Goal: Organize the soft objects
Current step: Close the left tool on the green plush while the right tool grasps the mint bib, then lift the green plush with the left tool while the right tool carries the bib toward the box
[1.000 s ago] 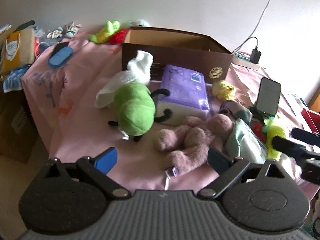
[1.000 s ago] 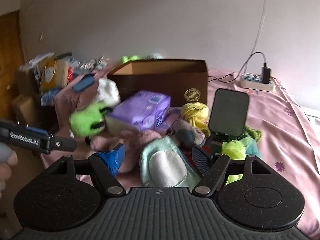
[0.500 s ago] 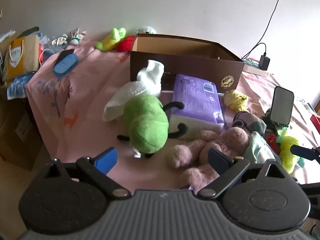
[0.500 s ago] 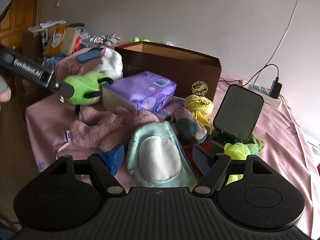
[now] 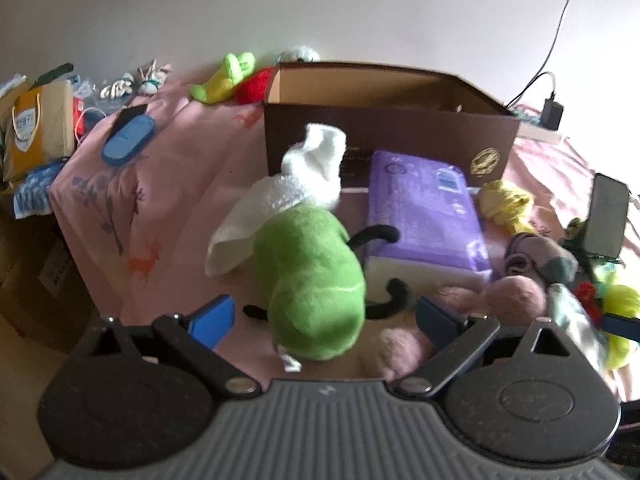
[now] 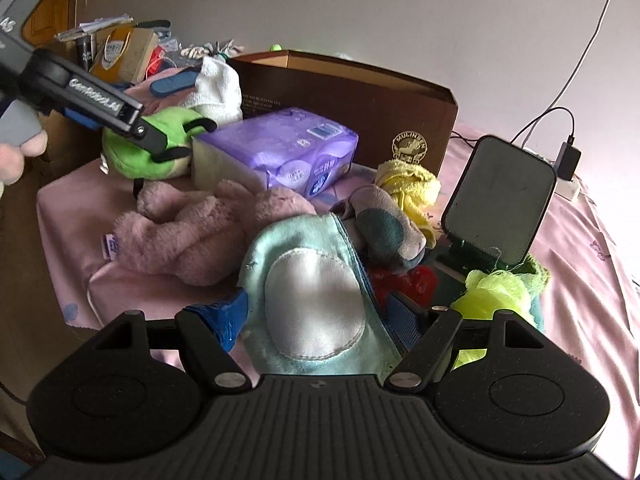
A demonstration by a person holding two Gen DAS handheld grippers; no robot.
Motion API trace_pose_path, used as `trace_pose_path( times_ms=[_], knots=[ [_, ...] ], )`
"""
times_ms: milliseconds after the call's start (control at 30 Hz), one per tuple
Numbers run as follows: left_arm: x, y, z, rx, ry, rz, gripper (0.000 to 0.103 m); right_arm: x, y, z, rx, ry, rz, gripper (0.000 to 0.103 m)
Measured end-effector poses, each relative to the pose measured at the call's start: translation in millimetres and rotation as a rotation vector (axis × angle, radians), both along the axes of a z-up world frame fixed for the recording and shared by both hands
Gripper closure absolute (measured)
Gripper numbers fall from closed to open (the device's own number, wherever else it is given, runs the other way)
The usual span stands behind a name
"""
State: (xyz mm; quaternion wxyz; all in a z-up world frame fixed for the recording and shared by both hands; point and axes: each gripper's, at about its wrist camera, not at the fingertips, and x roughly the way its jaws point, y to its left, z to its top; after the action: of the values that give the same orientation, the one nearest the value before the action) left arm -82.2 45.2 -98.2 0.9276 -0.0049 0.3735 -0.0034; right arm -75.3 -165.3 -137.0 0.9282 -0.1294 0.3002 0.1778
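A green plush (image 5: pixel 308 280) with black legs lies on the pink bedspread, and my open left gripper (image 5: pixel 326 318) has a finger on either side of its near end. In the right wrist view that left gripper (image 6: pixel 152 140) touches the green plush (image 6: pixel 160 152). My right gripper (image 6: pixel 316 320) is shut on a pale blue cloth pad (image 6: pixel 316 304) with a white oval patch. A pink plush (image 6: pixel 192 236) lies just left of the pad. An open brown cardboard box (image 5: pixel 392 136) stands behind a purple tissue pack (image 5: pixel 424 216).
A white towel (image 5: pixel 316 168) leans on the green plush. A yellow cloth (image 6: pixel 408 184), a grey sock (image 6: pixel 384 228), a red item (image 6: pixel 408 280) and a neon yellow cloth (image 6: pixel 496 296) crowd a phone on a stand (image 6: pixel 500 200). The bed edge drops at left by a paper bag (image 5: pixel 40 128).
My left gripper has swung left from the pink plush and closed in on the green plush, which now sits between its fingers. The right gripper has shifted with the pale blue pad still in it.
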Motion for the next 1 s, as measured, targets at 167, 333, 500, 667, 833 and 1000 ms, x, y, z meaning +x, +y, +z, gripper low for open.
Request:
trace_pose_path(
  times_ms=[167, 333, 500, 667, 833, 1000],
  knots=[
    [16, -3, -10, 0.05, 0.018, -0.009, 0.007, 4, -2, -4, -0.001, 0.0, -0.011, 0.047],
    [20, -1, -15, 0.054, 0.013, -0.004, 0.013, 3, -13, -3, 0.055, 0.016, -0.016, 0.08],
    [24, 3, -17, 0.01, 0.033, -0.005, 0.045, 5, -27, -2, 0.157, 0.054, -0.023, 0.1],
    [17, 1, -11, 0.004, 0.005, -0.004, 0.05, -4, -34, 3, 0.191, 0.033, -0.044, 0.103],
    [-2, -3, 5, -0.005, -0.05, -0.025, 0.051, -14, -50, 21, 0.304, -0.026, -0.071, 0.103],
    [-19, -3, 28, -0.043, -0.119, -0.055, 0.051, -10, -68, 31, 0.476, -0.036, -0.112, 0.103]
  ],
)
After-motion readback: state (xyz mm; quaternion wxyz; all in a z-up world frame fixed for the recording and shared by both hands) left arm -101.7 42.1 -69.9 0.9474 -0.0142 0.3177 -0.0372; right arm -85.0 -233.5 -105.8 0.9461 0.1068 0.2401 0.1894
